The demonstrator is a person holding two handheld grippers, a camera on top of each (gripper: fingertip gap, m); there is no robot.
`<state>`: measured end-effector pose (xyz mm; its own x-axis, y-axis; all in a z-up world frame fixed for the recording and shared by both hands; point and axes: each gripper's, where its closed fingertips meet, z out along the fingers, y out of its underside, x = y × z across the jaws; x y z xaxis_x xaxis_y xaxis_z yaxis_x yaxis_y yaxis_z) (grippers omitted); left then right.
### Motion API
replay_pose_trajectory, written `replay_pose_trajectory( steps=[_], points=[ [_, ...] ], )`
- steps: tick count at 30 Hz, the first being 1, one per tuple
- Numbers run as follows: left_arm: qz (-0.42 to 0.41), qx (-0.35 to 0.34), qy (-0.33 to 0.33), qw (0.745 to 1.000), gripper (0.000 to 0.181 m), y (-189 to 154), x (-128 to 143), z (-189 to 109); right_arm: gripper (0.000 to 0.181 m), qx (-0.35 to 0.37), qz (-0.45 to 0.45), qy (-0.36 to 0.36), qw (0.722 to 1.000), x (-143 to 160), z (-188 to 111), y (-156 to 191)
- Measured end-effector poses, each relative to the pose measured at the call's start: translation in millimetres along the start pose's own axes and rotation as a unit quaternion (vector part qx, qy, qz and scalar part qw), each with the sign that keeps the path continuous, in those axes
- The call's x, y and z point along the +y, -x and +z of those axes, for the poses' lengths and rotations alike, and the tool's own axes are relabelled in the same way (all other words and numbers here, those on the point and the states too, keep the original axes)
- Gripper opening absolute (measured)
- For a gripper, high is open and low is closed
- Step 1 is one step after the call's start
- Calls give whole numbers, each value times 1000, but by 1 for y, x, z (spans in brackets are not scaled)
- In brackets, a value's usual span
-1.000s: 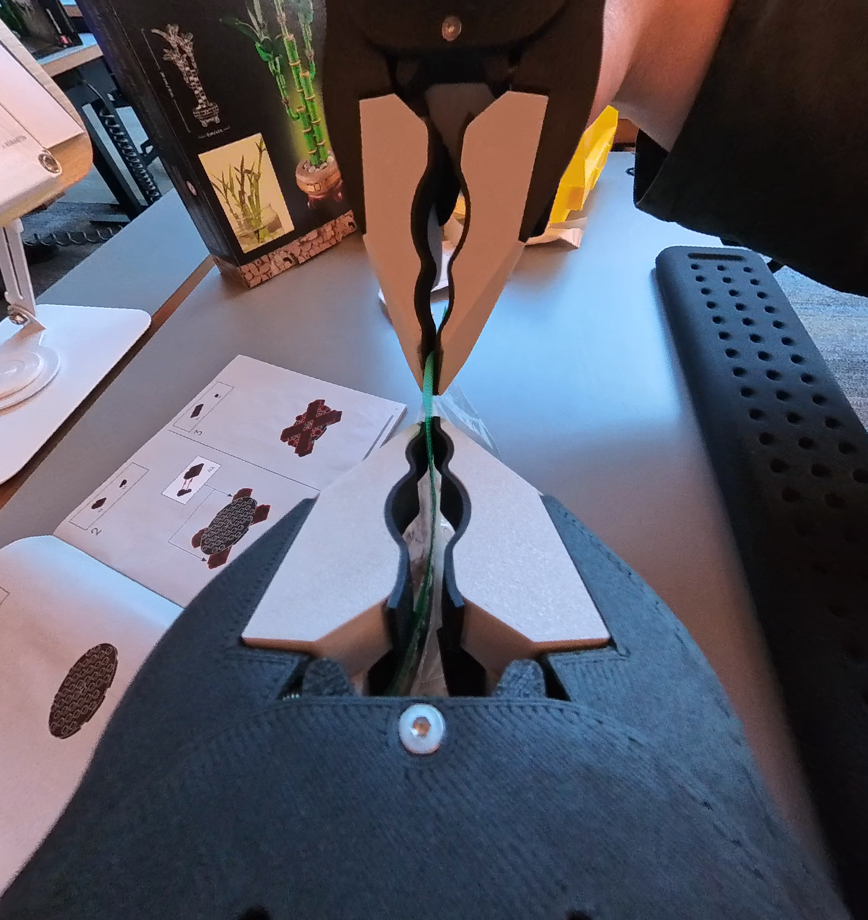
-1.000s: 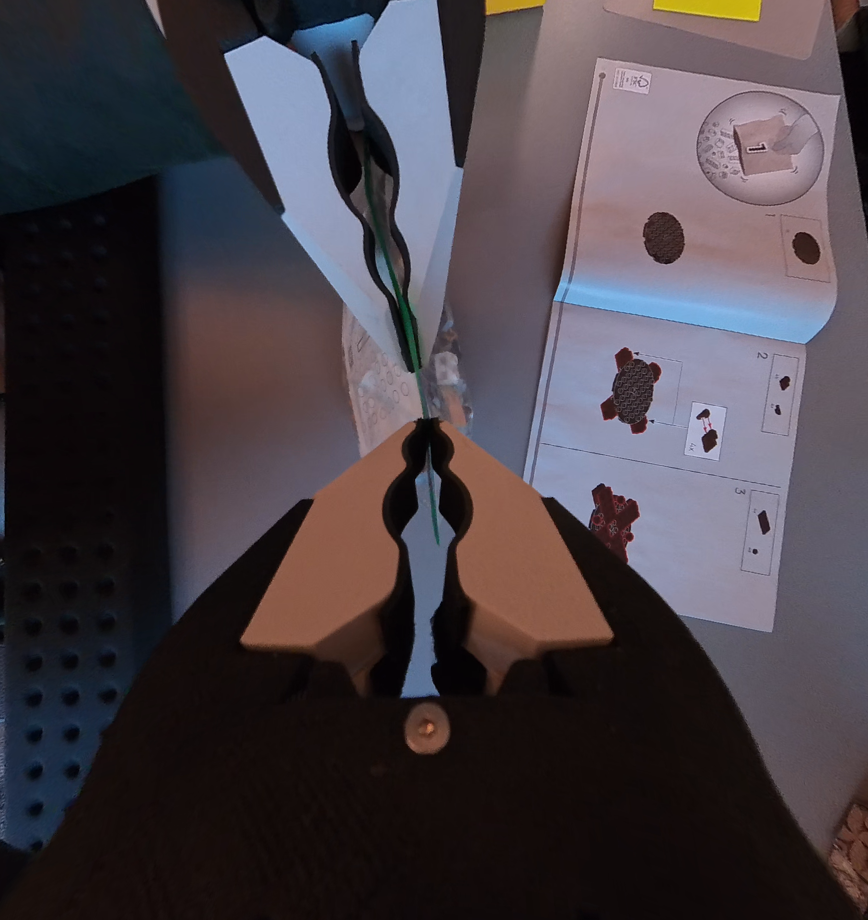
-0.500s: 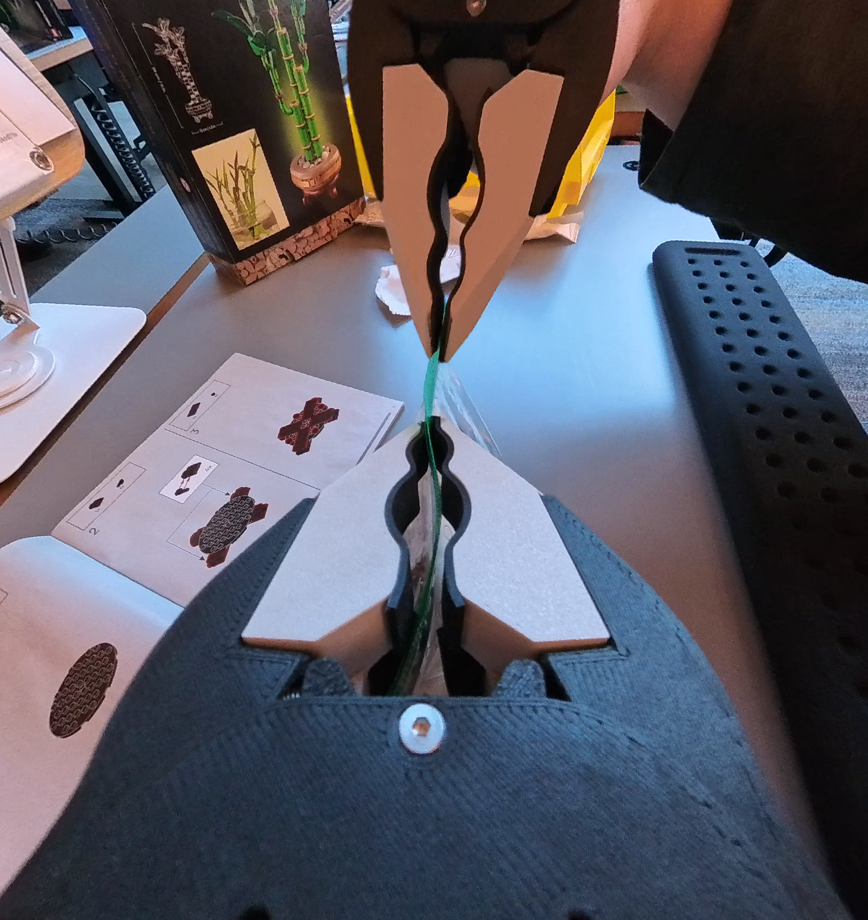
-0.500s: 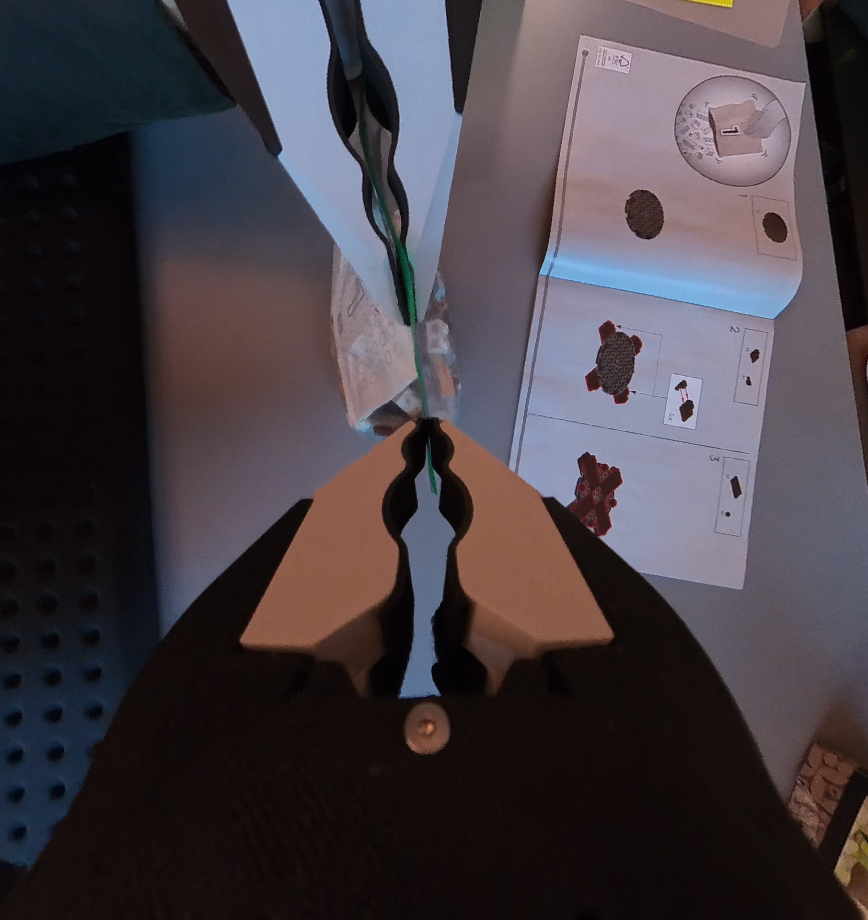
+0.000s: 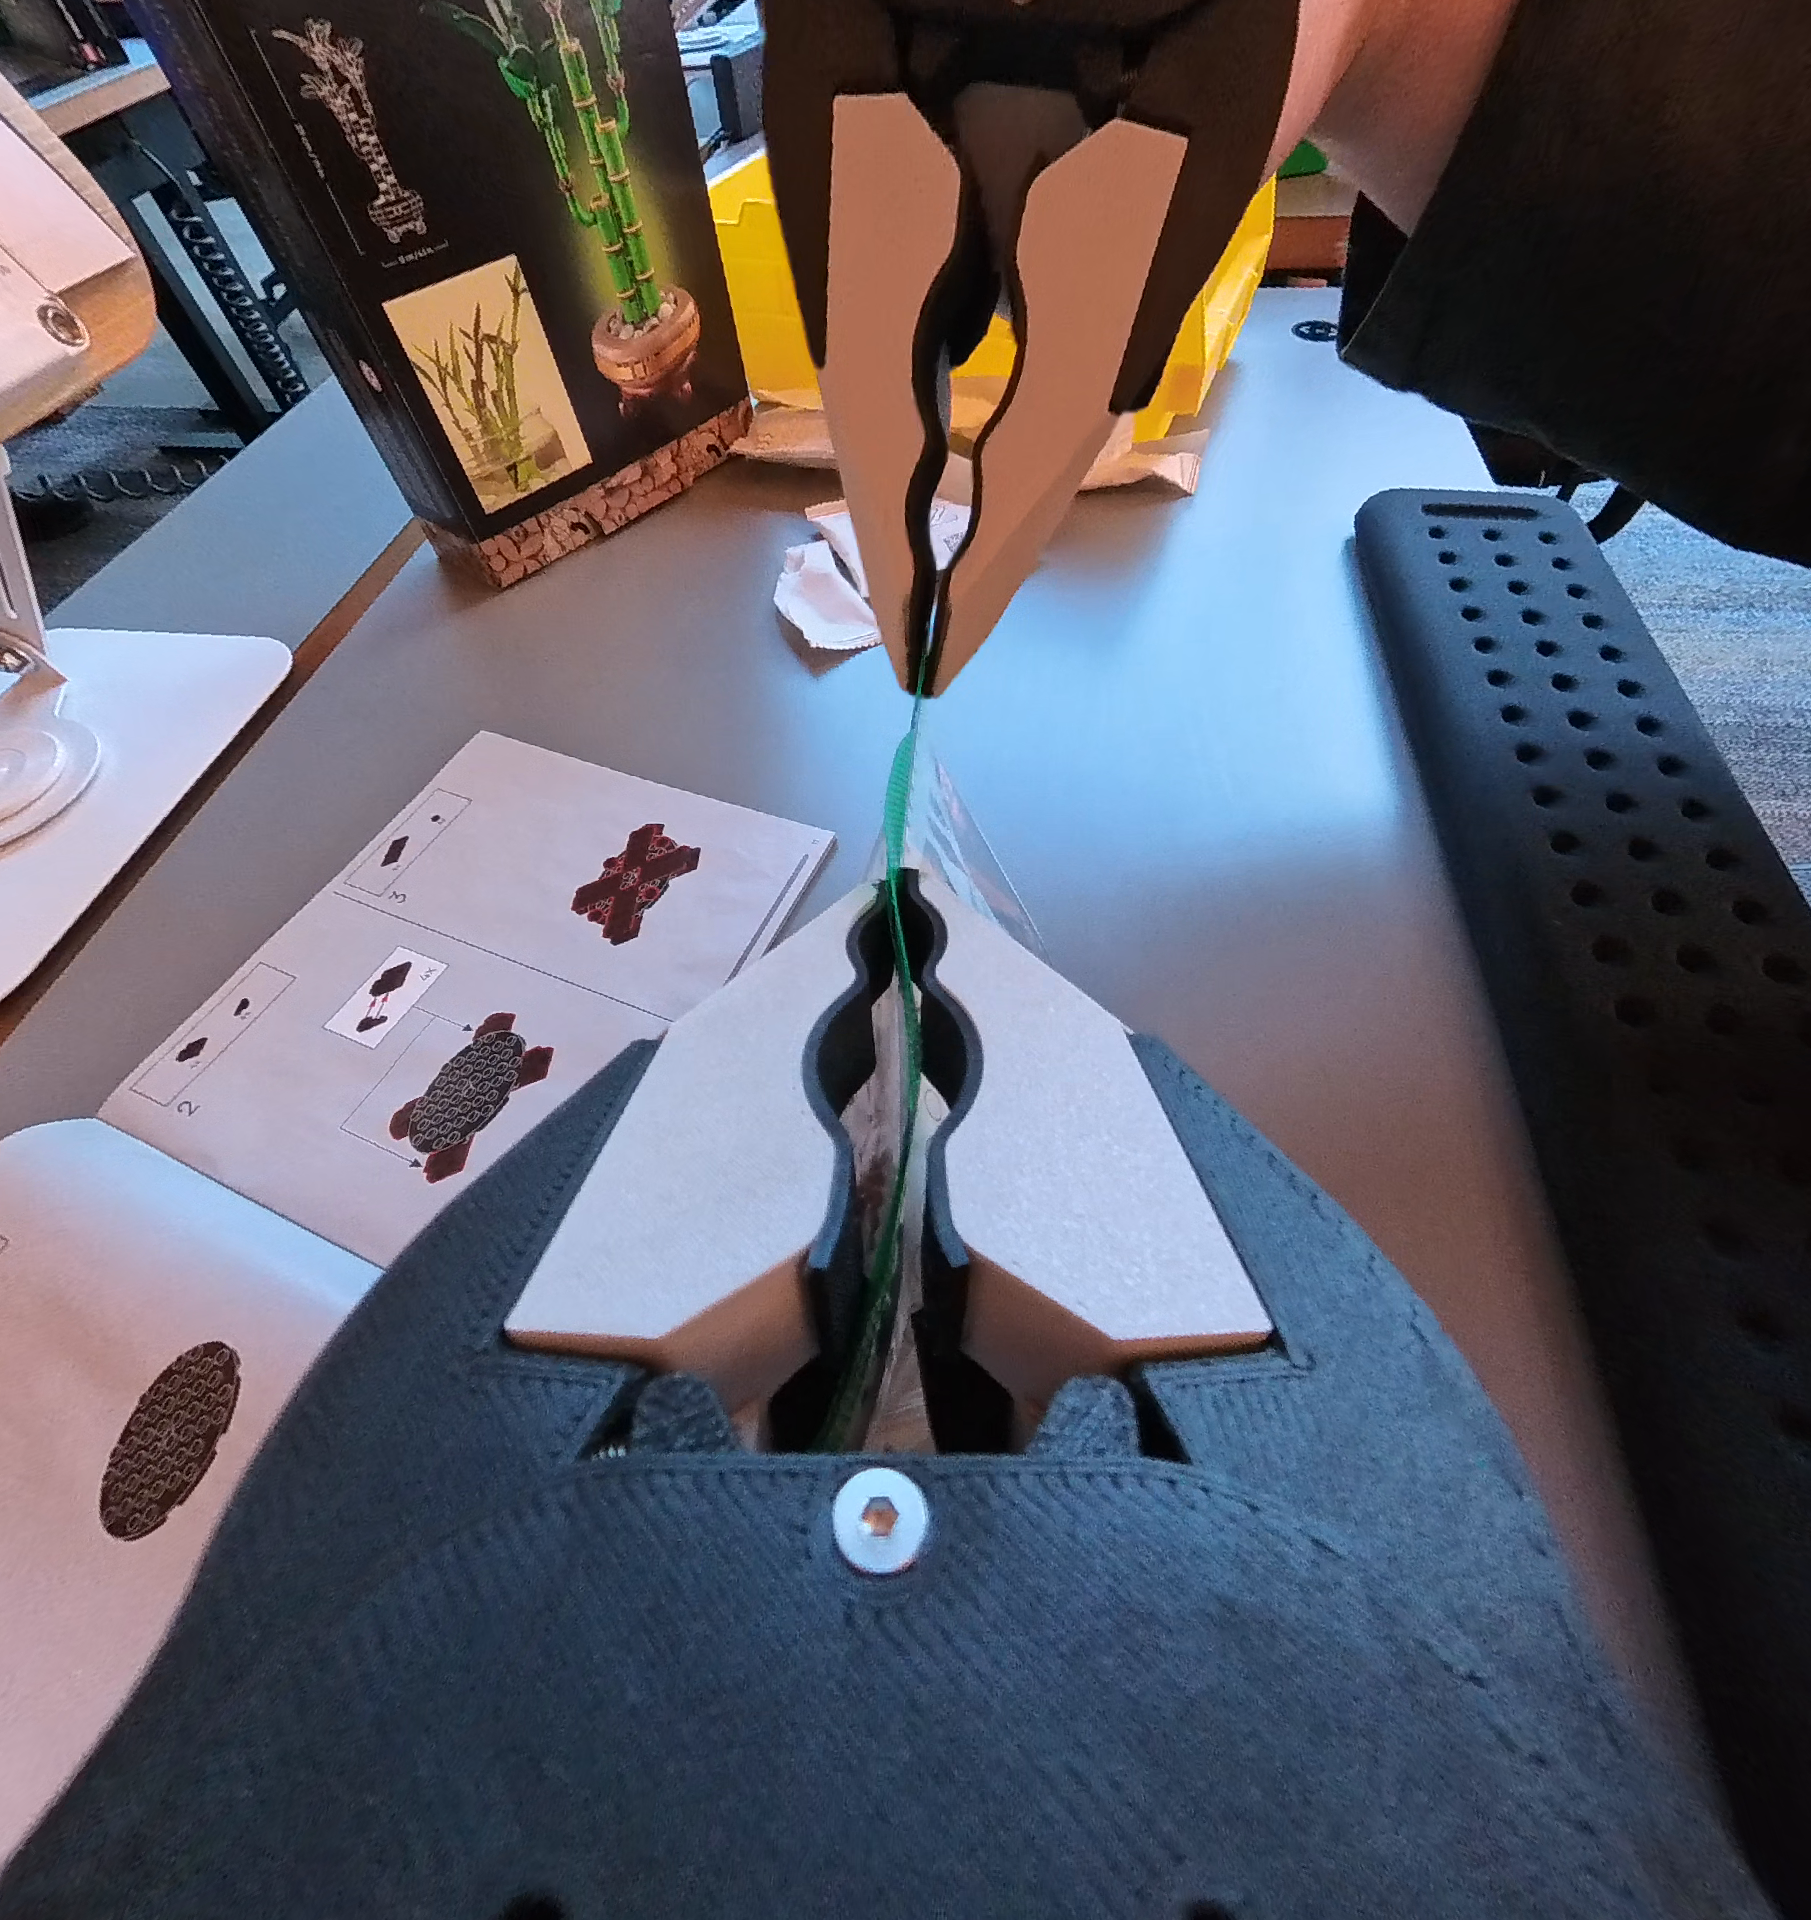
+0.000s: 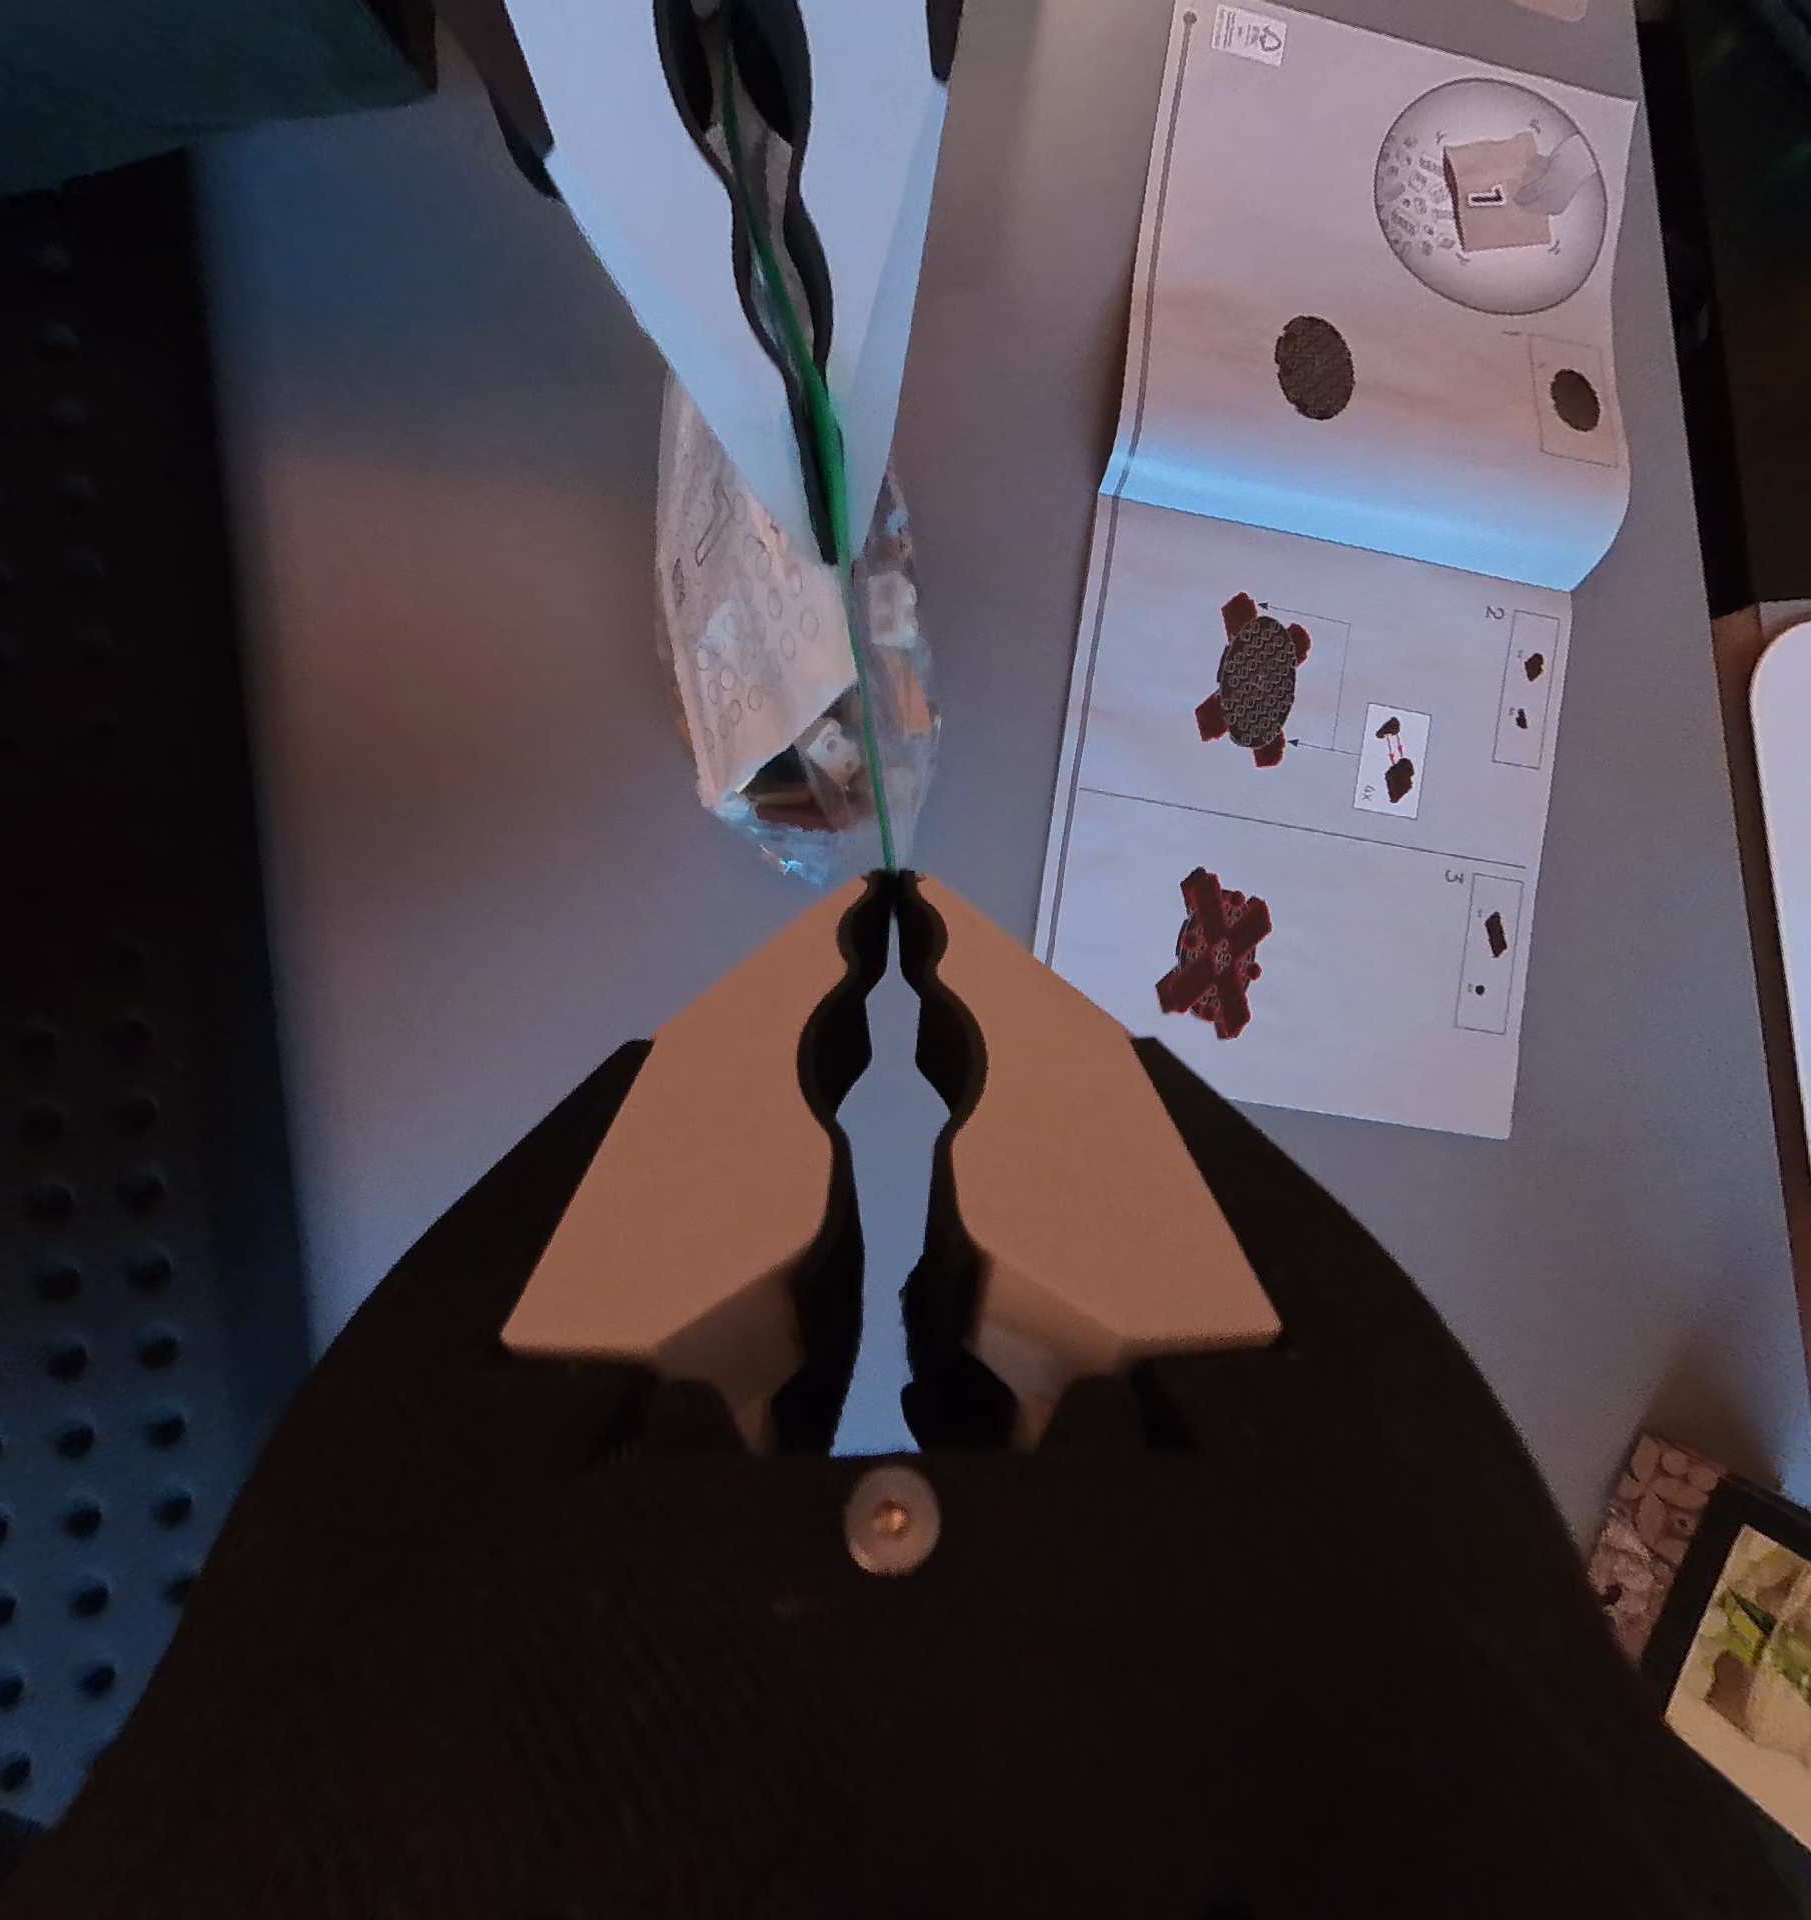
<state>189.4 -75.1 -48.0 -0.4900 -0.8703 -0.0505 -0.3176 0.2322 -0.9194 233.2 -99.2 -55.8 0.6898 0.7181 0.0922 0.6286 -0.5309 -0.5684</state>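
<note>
right gripper [image 6: 893, 881] pinching clear bag's [image 6: 797, 665] green edge, left gripper [image 6: 841, 540] opposite, booklet [image 6: 1327, 582] beside

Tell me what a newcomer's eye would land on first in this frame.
First, the two grippers meeting tip to tip above the grey table: the left gripper and the right gripper both pinch the green-edged top of a clear plastic bag of small pieces. Beside it lies an open instruction booklet, with a dark box picturing bamboo behind.

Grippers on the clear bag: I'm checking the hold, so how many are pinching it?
2. The left gripper is shut on the clear bag along its green strip; the right gripper is shut on the strip's other end, just at its tips.
</note>
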Motion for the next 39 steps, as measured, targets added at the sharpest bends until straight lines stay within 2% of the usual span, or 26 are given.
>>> replay_pose_trajectory(
  steps=[2,4,5,8,11,14,18,21,22,25,26,27,31,33,36,39],
  points=[
    [-1,1,0,1000,0,0,0,0,1,6,3,2,1000,5,-3,-2],
    [-1,-10,4,1000,0,5,3,-5,0,52,5,95,994,45,-8,-16],
    [-6,-5,-3,1000,0,5,2,-9,0,45,13,93,995,54,-9,-14],
    [-6,-1,-9,1000,0,5,2,-10,0,14,68,-59,996,25,-20,-4],
    [-2,-1,-10,1000,0,4,2,-8,30,10,105,-173,979,6,-24,-7],
    [-3,0,-14,1000,0,3,2,-9,30,-13,119,-206,971,2,-7,-5],
    [-3,0,-14,1000,0,3,2,-9,19,-35,107,-239,965,-12,10,1],
    [-4,0,-15,1000,0,4,2,-9,10,-56,116,-280,951,-22,8,2],
    [-4,0,-16,1000,0,4,2,-10,0,-58,116,-290,948,-23,6,1],
    [-6,-10,-16,1000,0,7,2,-10,0,-55,108,-299,947,-23,7,1],
    [-8,-21,-19,1000,5,10,0,-11,0,-53,105,-298,947,-23,8,2],
    [-10,-33,-27,999,15,13,-4,-13,0,-48,100,-299,948,-22,9,2],
    [22,-34,-60,997,18,3,-37,-21,0,-31,81,-304,949,-24,7,4],
    [65,-42,-13,997,23,0,-37,-13,0,-20,69,-302,951,-23,4,6],
    [101,-36,103,989,22,-1,-22,6,0,-17,64,-307,949,-21,1,8],
    [139,-21,161,977,17,-6,-21,21,0,-20,62,-314,947,-18,-1,10]
  ],
)
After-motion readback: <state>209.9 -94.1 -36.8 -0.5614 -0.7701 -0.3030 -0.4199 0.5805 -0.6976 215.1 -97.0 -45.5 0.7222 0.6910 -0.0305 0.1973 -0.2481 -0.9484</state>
